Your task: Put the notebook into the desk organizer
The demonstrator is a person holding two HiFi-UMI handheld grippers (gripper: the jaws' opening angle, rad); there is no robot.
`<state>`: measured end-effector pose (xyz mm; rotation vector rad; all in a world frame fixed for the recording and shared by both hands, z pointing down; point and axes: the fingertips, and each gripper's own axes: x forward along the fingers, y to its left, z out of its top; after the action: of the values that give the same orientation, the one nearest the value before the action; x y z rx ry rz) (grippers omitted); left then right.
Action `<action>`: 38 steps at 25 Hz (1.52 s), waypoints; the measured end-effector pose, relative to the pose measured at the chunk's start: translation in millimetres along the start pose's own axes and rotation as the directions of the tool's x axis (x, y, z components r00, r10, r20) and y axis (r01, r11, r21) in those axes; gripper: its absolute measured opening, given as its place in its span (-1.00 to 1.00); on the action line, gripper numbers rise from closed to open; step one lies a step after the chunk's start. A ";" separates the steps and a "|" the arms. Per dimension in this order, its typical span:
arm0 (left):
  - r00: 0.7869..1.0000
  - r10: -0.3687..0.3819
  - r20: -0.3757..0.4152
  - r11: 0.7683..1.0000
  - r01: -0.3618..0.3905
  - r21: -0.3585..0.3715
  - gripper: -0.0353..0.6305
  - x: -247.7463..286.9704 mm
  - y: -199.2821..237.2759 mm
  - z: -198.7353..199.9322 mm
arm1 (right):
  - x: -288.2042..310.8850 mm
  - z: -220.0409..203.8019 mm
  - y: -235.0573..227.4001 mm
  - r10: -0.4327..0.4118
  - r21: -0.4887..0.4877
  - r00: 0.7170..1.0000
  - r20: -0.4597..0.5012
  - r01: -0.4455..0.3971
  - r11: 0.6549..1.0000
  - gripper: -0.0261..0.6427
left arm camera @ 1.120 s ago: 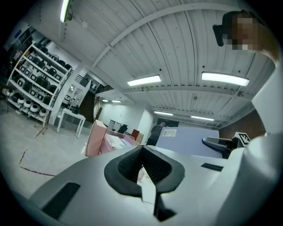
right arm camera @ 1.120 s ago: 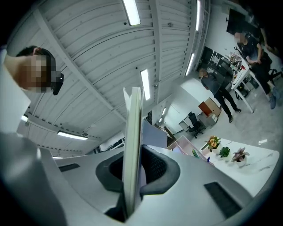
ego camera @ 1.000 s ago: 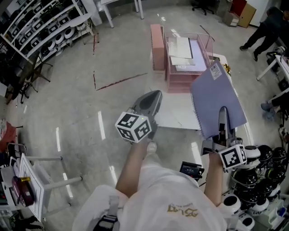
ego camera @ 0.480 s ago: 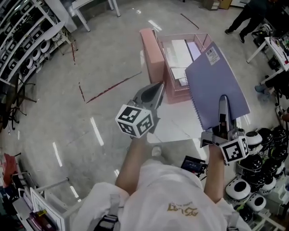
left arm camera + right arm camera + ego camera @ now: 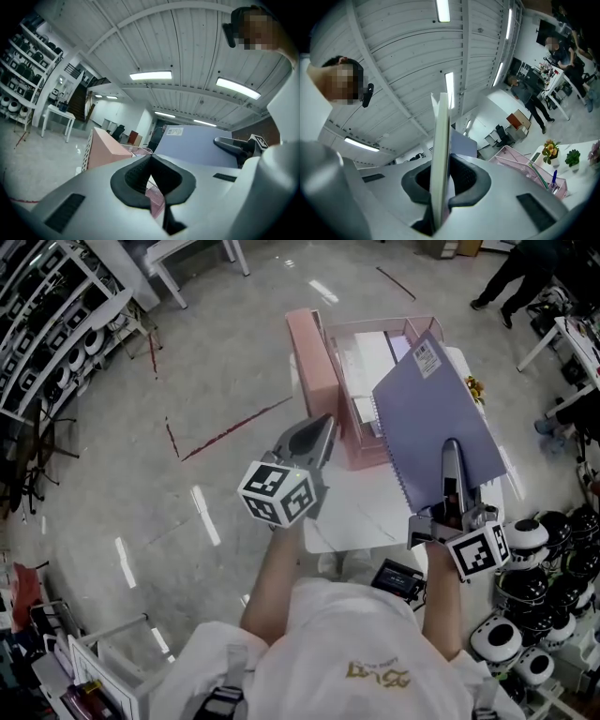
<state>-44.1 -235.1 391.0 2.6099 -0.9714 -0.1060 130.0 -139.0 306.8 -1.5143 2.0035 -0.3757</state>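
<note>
Holding the purple notebook (image 5: 436, 418) clamped in my right gripper (image 5: 451, 448) up by the pink organizer (image 5: 306, 345) on the desk (image 5: 361, 507); my left gripper (image 5: 323, 425) (empty) is closed.

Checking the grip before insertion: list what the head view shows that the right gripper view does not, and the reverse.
Head view only: the purple notebook's full cover with its barcode label and spiral edge; papers lying in the pink desk organizer; the left gripper, shut. Right gripper view only: the notebook edge-on, pinched between the pads; a potted flower and a blue pen. Both: the notebook, the organizer, and the right gripper shut on the notebook.
</note>
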 end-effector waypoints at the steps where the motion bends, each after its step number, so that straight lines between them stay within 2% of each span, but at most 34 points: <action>1: 1.000 0.001 0.000 1.000 -0.001 0.003 -0.85 3.4 1.2 1.1 | 2.8 -1.2 -1.5 0.006 0.004 1.000 -0.003 -0.006 1.000 -0.79; 13: 0.999 0.025 -0.019 0.999 -0.025 0.025 -0.85 45.4 9.6 0.9 | 40.8 -12.1 -39.2 0.022 0.078 1.000 -0.014 -0.021 0.997 -0.79; 21: 0.998 0.046 -0.031 0.998 -0.045 0.045 -0.85 59.9 19.8 1.1 | 81.9 -20.8 -56.1 0.060 0.081 0.997 -0.037 -0.057 0.995 -0.79; 38: 0.994 0.100 -0.051 0.995 -0.098 0.036 -0.85 79.2 32.8 -6.7 | 152.7 -46.7 -80.5 0.124 0.112 0.990 -0.073 -0.115 0.987 -0.79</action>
<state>-2.8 -307.2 412.9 2.5755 -1.0909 0.0036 137.1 -313.7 344.0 -1.3256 2.0890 -0.4932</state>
